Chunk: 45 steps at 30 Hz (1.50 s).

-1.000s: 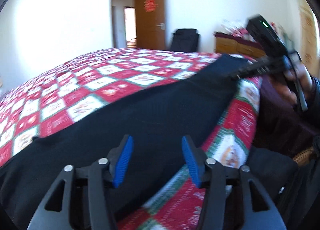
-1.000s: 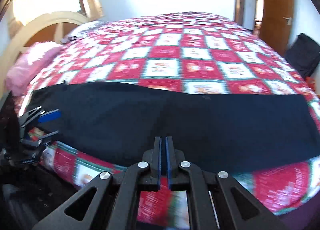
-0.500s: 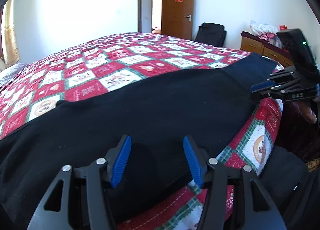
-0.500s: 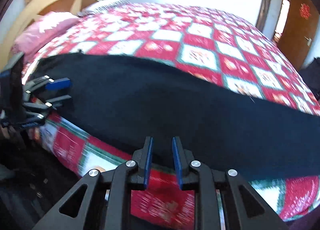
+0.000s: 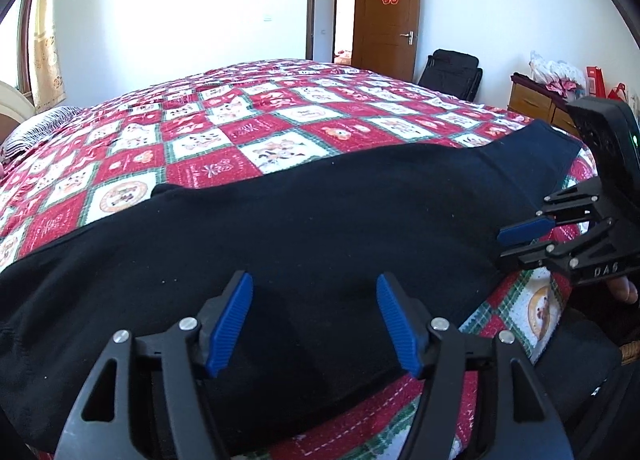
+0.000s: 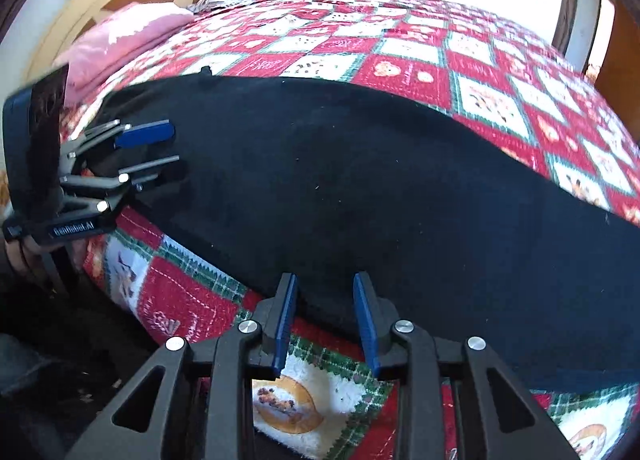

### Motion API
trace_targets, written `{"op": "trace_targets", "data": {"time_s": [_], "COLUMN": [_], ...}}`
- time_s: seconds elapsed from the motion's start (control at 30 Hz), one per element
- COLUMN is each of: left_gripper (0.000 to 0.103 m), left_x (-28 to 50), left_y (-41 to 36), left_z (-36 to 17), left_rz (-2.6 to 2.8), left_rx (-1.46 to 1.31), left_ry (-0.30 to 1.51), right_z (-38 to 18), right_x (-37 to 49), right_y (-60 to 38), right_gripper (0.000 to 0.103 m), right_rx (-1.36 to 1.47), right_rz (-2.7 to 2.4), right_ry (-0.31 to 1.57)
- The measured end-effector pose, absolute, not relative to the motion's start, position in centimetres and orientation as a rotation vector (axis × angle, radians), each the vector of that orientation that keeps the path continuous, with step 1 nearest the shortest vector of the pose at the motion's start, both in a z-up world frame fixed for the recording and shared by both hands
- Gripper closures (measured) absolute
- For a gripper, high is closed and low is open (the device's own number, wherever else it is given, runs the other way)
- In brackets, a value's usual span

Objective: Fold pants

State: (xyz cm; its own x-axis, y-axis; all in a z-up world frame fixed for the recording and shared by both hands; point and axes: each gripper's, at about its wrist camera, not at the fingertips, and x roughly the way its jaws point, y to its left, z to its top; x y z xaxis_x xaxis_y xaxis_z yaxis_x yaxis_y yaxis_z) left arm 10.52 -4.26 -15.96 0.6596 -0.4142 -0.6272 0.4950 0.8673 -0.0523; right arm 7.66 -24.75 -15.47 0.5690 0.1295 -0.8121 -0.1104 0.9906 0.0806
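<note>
Pants are lying flat along the bed edge. You are opening both grippers, left gripper and right gripper, empty, over the near hem. Next: lower and pinch that hem.

The black pants run out of the left wrist view at the lower left, so that end is not seen. In the right wrist view they leave at the right edge. The items on the wooden dresser at far right are too small to identify.
</note>
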Motion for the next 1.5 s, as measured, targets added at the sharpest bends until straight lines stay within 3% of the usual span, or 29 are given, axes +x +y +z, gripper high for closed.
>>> {"op": "trace_targets", "data": {"time_s": [0.33, 0.53, 0.7, 0.77, 1.0, 1.23, 1.37, 1.43, 1.5], "left_gripper": [0.035, 0.029, 0.028, 0.027, 0.023, 0.022, 0.022, 0.023, 0.035], "left_x": [10.9, 11.8, 11.6, 11.4, 11.7, 12.8, 12.3, 12.3, 12.3], "left_y": [-2.0, 1.7, 3.9, 4.0, 10.3, 21.4, 23.6, 22.9, 22.1], "left_z": [-15.3, -15.6, -16.4, -16.2, -13.8, -15.7, -17.4, -17.3, -17.2], "left_rz": [-0.407, -0.255, -0.205, -0.203, -0.013, 0.087, 0.046, 0.030, 0.010], "left_rx": [0.133, 0.110, 0.075, 0.083, 0.103, -0.183, -0.373, -0.360, -0.340], "left_ry": [0.684, 0.677, 0.668, 0.661, 0.569, 0.679, 0.663, 0.665, 0.666], "right_z": [-15.3, -13.2, -11.3, -11.4, -12.9, -14.3, -14.7, -14.3, -13.6], "right_x": [7.1, 8.4, 14.4, 18.3, 28.6, 31.4, 29.2, 27.5, 25.4], "right_y": [-25.1, -26.0, -26.2, -25.9, -21.9, -19.1, -19.4, -20.1, -21.4], "right_gripper": [0.071, 0.071, 0.070, 0.062, 0.062, 0.062, 0.062, 0.062, 0.062], "right_rx": [0.033, 0.142, 0.270, 0.361, 0.482, 0.487, 0.459, 0.433, 0.410], "right_rz": [0.154, 0.196, 0.276, 0.351, 0.442, 0.418, 0.407, 0.402, 0.389], "right_ry": [0.939, 0.887, 0.852, 0.878, 0.955, 0.996, 0.965, 0.929, 0.894]}}
